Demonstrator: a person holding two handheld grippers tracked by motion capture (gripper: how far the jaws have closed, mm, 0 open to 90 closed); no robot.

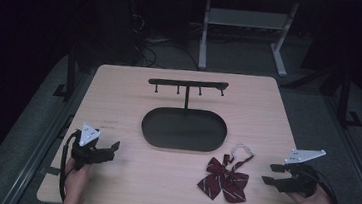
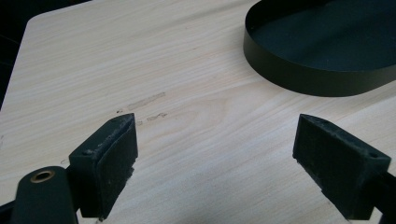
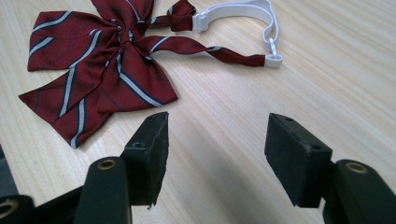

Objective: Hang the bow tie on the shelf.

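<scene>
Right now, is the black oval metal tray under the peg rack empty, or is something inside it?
Empty. The black oval metal tray shows a bare dark floor in the high view; the dark red striped bow tie lies outside on the wooden table.

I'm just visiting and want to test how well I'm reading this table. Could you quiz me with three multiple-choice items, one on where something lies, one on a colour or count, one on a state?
1. Where does the bow tie lie?
A. inside the oval tray
B. on the table, nearer the right tongs
C. hung on the rack

2. How many pegs hang from the rack's bar?
A. two
B. four
C. seven

3. How do the right tongs stand?
A. open, nothing between them
B. clamped on the bow tie
C. clamped on the white strap

Answers:
1 B: it rests on bare wood beside the oval tray, toward the right tongs.
2 B: the high view shows four short pegs.
3 A: the right gripper view shows bare table between the pads, the bow tie ahead of them.
</scene>
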